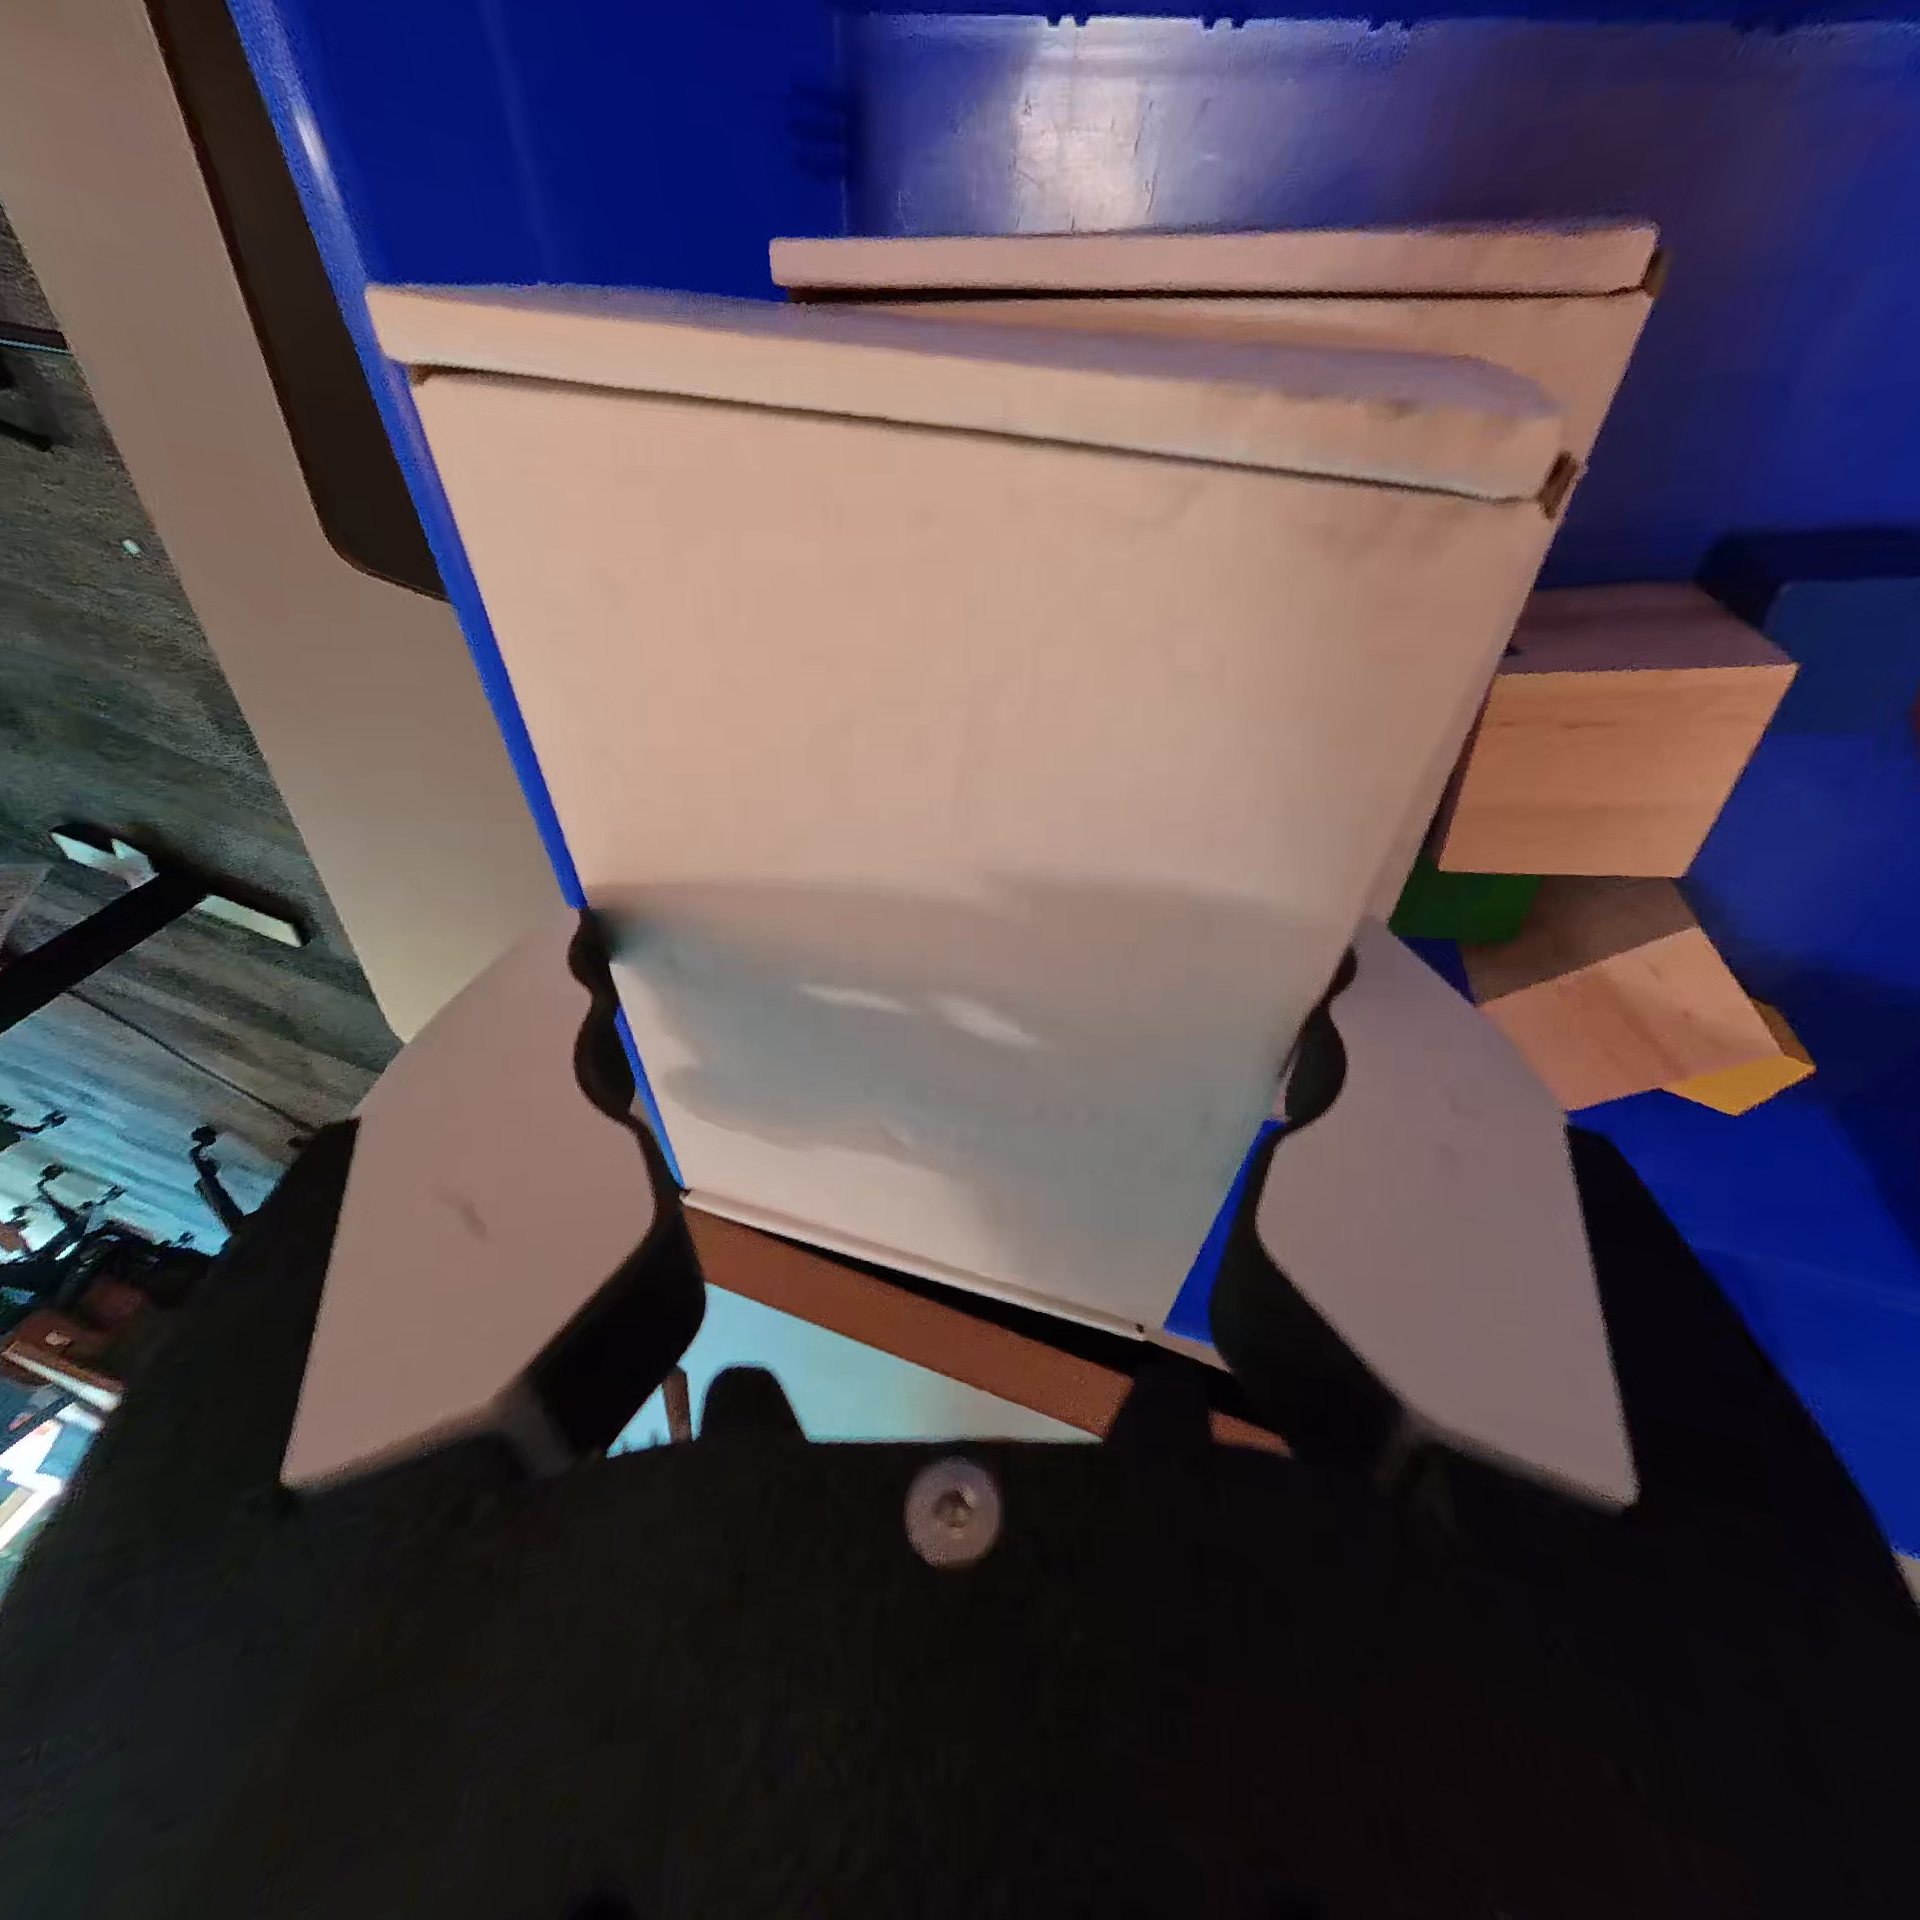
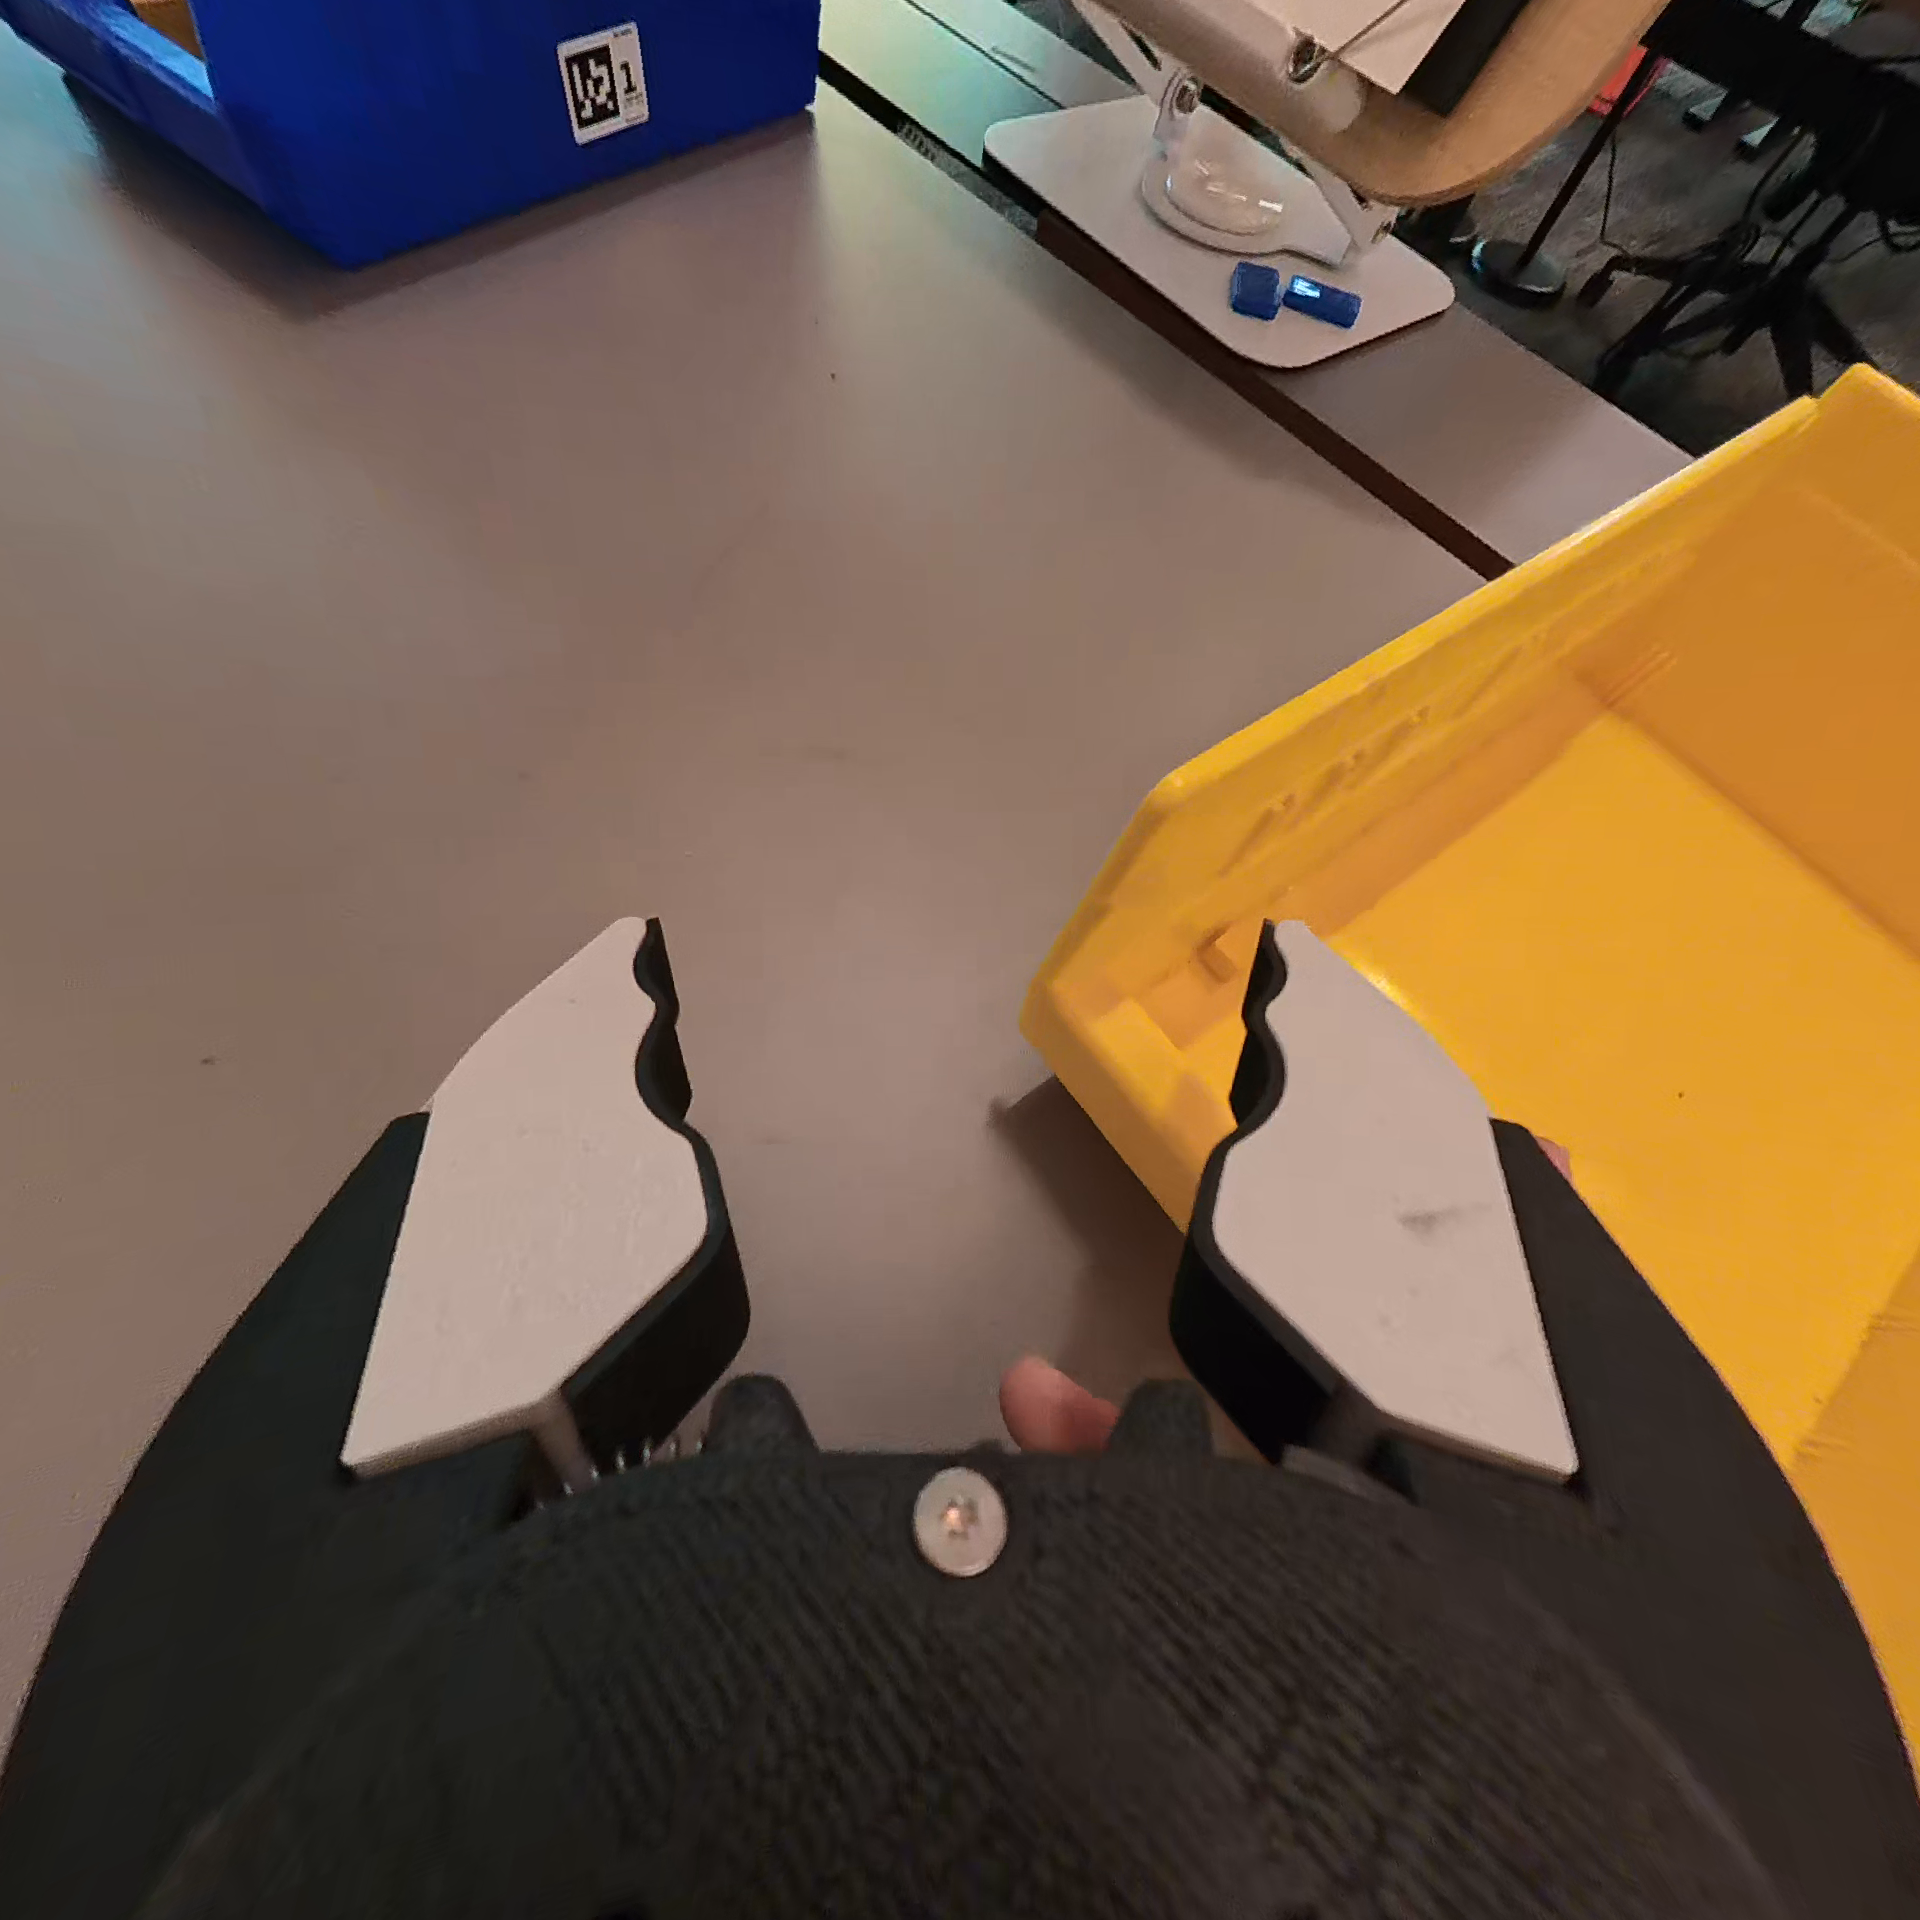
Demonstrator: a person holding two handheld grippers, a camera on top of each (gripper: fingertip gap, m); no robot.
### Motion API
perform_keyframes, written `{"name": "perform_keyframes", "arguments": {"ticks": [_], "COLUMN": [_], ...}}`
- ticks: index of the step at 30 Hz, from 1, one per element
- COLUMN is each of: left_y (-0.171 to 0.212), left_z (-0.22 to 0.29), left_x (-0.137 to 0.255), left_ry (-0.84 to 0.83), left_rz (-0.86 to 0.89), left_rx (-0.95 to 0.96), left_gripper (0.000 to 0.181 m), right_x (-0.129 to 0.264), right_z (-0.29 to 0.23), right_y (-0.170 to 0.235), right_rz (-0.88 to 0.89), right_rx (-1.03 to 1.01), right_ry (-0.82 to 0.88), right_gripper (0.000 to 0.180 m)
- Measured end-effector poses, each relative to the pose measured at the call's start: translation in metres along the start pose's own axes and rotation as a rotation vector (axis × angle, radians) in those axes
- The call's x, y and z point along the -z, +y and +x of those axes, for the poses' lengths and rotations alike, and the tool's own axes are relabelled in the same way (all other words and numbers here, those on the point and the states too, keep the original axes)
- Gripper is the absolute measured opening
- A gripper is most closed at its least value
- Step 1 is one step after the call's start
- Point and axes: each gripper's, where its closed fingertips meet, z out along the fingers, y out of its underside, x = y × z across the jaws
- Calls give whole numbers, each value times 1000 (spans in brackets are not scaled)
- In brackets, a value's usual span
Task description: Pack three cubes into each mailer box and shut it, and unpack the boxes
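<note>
In the left wrist view a closed white mailer box point(image 1: 935, 644) stands on edge in a blue bin point(image 1: 1351, 125). My left gripper point(image 1: 966, 987) has its jaws spread wide, with both fingertips pressed against the box's two sides. A second closed white mailer box point(image 1: 1247, 265) stands right behind it. To the right in the bin lie two plain wooden cubes point(image 1: 1621, 769) point(image 1: 1621, 1008), a green cube point(image 1: 1465, 904) and a yellow cube point(image 1: 1745, 1081). My right gripper point(image 2: 961, 977) is open and empty above the grey table point(image 2: 520, 623), with its right finger over the corner of an empty yellow bin point(image 2: 1403, 665).
The blue bin point(image 2: 436, 135) with a square marker sits at the table's far left in the right wrist view. A white stand base point(image 2: 1226, 239) with two small blue pieces point(image 2: 1294, 296) is at the back. The table's far edge runs diagonally behind the yellow bin. There is about 55 cm between the tips of the two grippers.
</note>
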Motion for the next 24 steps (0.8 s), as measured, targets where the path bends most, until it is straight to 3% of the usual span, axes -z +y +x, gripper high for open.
{"name": "perform_keyframes", "arguments": {"ticks": [2,5,8,10,12,15,24], "left_y": [-1,-4,-1,4,9,4,-3], "left_z": [-1,3,7,20,14,15,1], "left_x": [4,23,36,37,39,43,23], "left_ry": [-44,-83,-119,-53,-111,-114,-52], "left_rz": [10,62,84,78,65,137,111], "left_rx": [-12,-38,-1,45,85,93,104], "left_gripper": [117,78,54,65,81,91,115], "right_x": [-1,1,4,5,7,12,10], "right_z": [-1,-2,-4,-8,-12,-12,-9], "right_y": [-1,-3,-8,-14,-16,-15,-12], "right_rz": [0,-8,7,33,40,19,23], "right_rx": [2,20,37,30,49,84,73], "right_ry": [0,10,13,-5,-11,9,-9], "right_gripper": [103,103,103,102,102,102,101]}}
